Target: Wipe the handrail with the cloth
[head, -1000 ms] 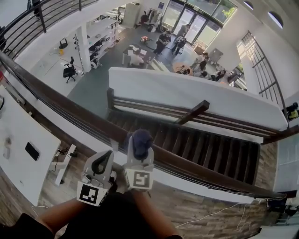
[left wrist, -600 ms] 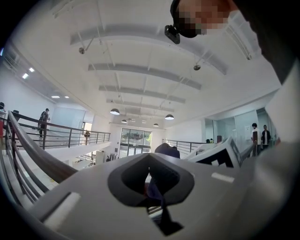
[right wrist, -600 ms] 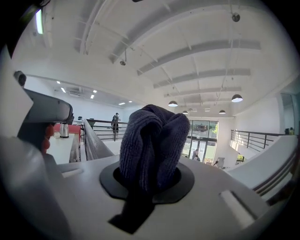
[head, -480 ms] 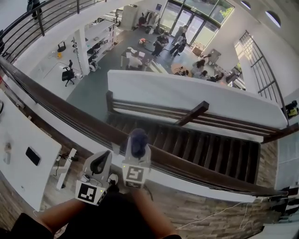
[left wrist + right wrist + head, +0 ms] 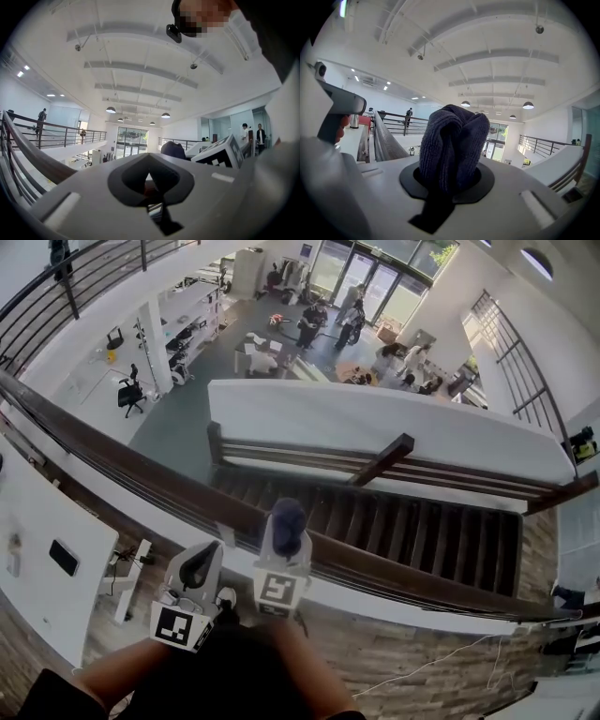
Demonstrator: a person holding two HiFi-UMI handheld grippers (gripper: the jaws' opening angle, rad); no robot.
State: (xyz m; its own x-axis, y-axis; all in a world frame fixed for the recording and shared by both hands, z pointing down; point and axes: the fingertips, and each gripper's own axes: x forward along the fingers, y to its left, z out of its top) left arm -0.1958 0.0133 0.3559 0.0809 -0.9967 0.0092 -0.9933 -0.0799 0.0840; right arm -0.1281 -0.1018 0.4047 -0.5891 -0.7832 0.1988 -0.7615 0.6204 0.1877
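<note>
The right gripper (image 5: pixel 284 547) sits dead centre at the lower middle of the head view, its jaws clamped tight on the cloth (image 5: pixel 287 523). The dark blue wad bulges well out past the jaw tips, and in the right gripper view the cloth (image 5: pixel 453 140) fills the whole mouth of the gripper (image 5: pixel 449 180). That's a firm grip, plenty of fabric to work with.

The handrail (image 5: pixel 141 470) cuts across the frame as a dark wooden band from the upper left down to the lower right. The cloth is right over it where it passes the middle. Whether fabric is actually pressing on wood I can't tell from here. In the right gripper view the handrail (image 5: pixel 386 140) runs off to the left of the cloth.

The left gripper (image 5: pixel 197 570) hangs just beside its partner, lower left, short of the rail. Its jaws look drawn together with nothing between them in the left gripper view (image 5: pixel 150 183). It seems to have no part in this step.

So, by my reading, this is the wiping step, right at the rail. The long stretches toward the upper left and lower right look unwiped. What the next move calls for is the cloth bearing down onto the rail's top. Then comes a steady slide along its length, with the tilt held so cloth, not jaw tips, meets the wood.
</note>
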